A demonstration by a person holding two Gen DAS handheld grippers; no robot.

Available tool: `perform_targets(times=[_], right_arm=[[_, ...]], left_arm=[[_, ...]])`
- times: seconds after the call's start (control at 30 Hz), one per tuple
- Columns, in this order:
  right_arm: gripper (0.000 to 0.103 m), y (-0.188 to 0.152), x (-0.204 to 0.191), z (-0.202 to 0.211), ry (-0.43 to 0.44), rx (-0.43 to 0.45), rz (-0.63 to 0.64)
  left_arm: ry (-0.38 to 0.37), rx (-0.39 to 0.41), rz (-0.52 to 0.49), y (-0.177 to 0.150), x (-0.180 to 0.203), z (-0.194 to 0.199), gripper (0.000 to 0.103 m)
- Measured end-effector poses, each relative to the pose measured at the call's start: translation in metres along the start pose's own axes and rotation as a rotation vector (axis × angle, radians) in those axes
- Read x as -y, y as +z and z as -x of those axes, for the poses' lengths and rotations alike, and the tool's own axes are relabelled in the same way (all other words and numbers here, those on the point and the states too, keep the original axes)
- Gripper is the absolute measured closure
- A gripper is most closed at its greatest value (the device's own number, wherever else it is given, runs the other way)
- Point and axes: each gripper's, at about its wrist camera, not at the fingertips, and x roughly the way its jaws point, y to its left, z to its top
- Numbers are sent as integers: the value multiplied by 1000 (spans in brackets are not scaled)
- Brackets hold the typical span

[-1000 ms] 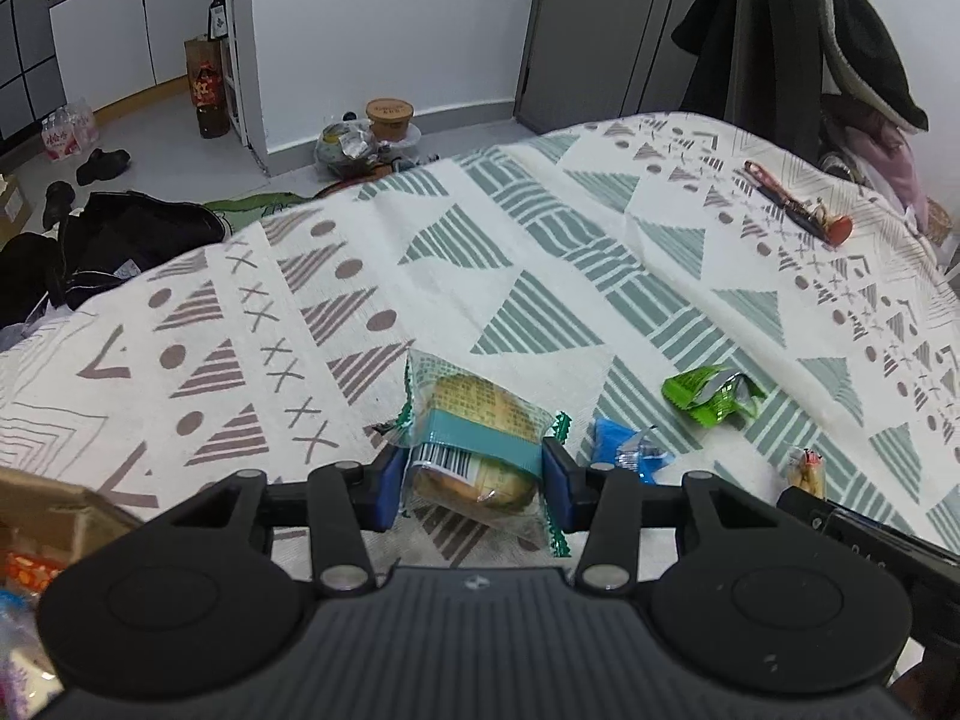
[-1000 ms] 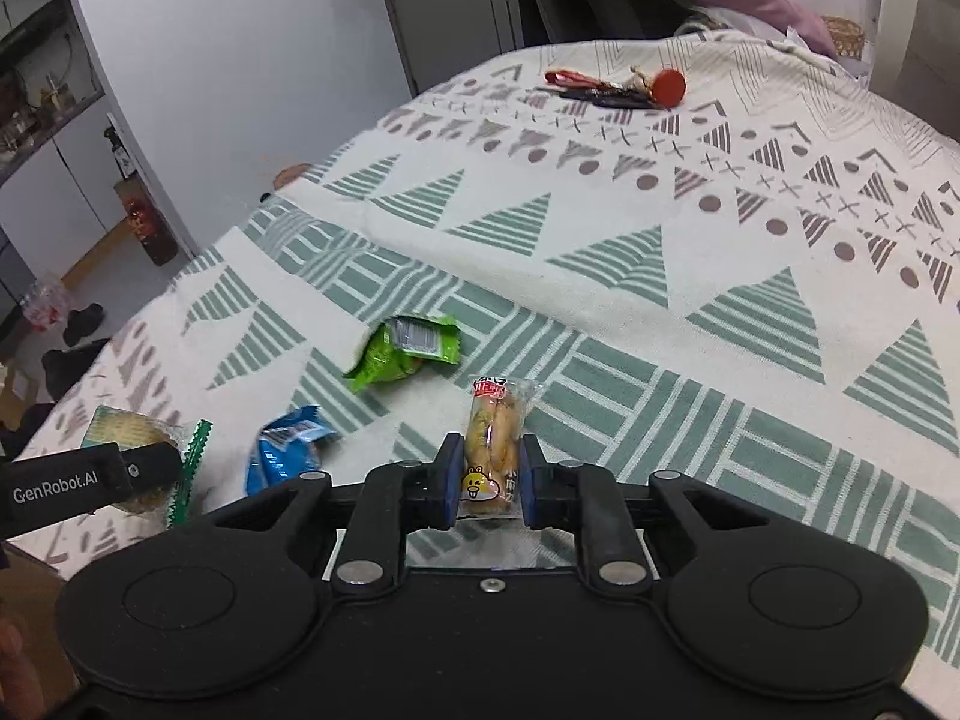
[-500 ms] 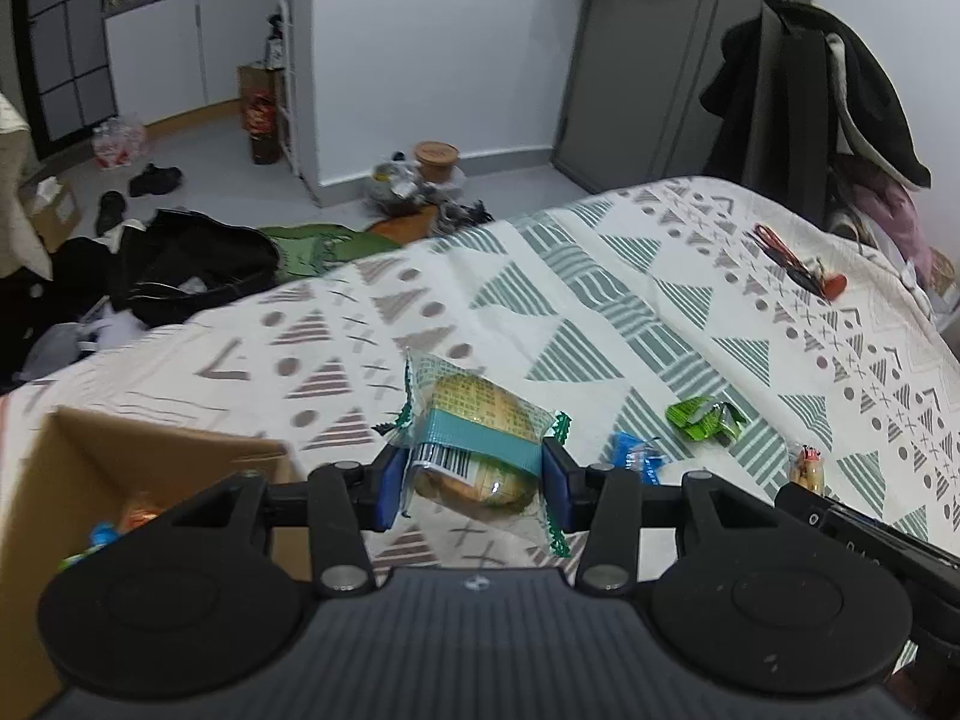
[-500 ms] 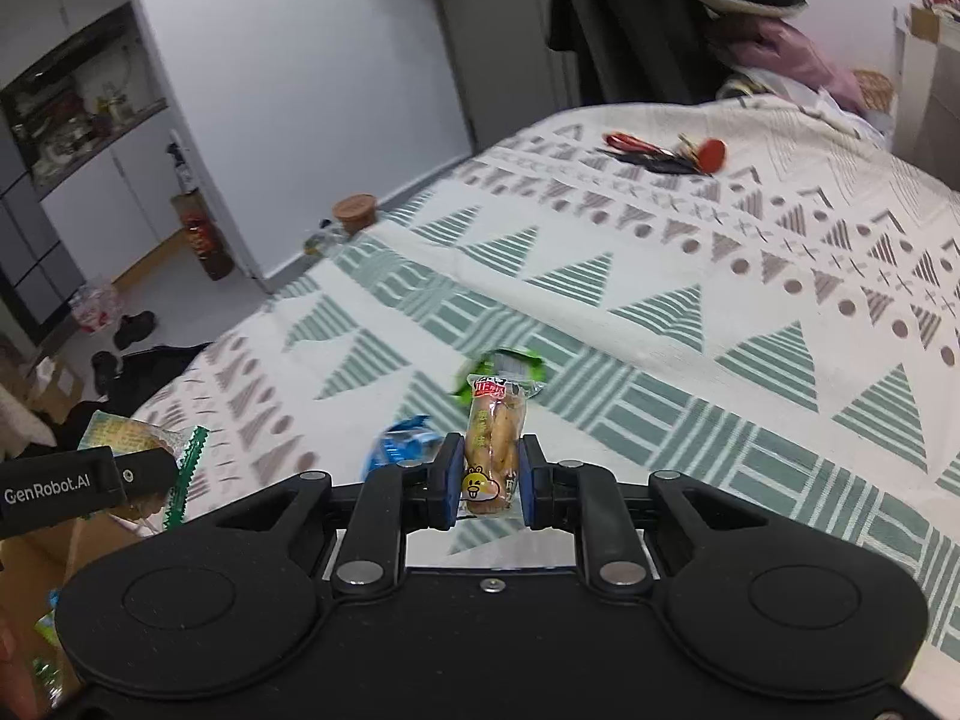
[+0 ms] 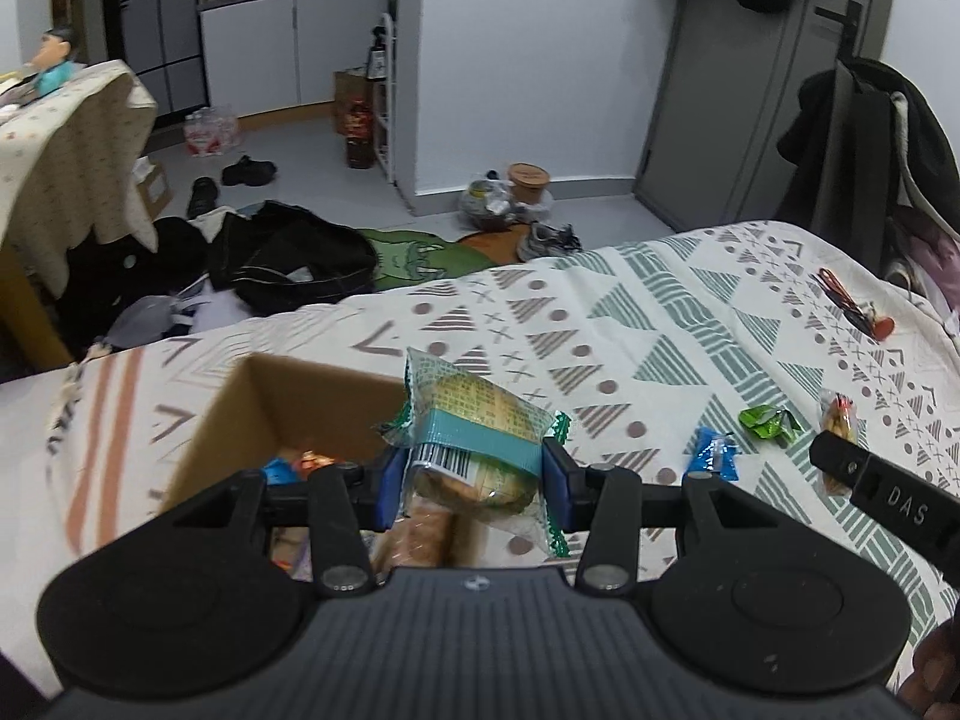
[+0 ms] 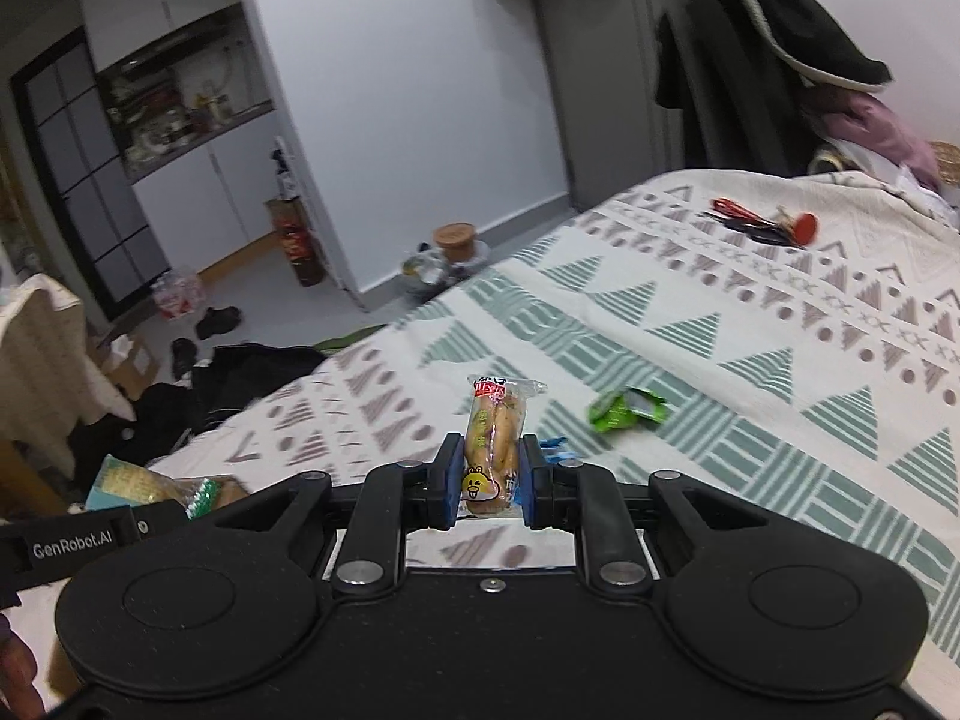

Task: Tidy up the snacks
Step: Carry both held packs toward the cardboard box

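Observation:
My left gripper (image 5: 474, 483) is shut on a wrapped bun with a teal band (image 5: 474, 432), held above the right part of an open cardboard box (image 5: 282, 402) that has several snacks inside. My right gripper (image 6: 492, 489) is shut on a narrow clear packet of brown sticks (image 6: 493, 432), held in the air over the patterned bed cover. On the cover lie a blue packet (image 5: 714, 453) and a green packet (image 5: 768, 423). The green packet (image 6: 624, 408) also shows in the right wrist view; the blue one (image 6: 555, 447) peeks from behind my right finger there.
The patterned bed cover (image 5: 660, 312) stretches to the right, with red scissors and an orange-tipped item (image 6: 762, 225) far back. Black bags and clothes (image 5: 270, 264) lie on the floor beyond the bed edge. A draped table (image 5: 66, 138) stands at the left.
Both grippers have risen and swung left with their snacks still held. The cardboard box has come under the left gripper; the floor and room beyond now show.

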Motion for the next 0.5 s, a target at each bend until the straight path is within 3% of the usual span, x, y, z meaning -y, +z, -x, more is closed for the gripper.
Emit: perform_targets(times=[0.23,0.5], right_arm=[[84,4,-31,16,75,26,71],[84,-8,-71,28,167,-3,169]], left_arm=[[35,1,36,-1,-21,23,58],[91,5,81,-3,-51,44,58]])
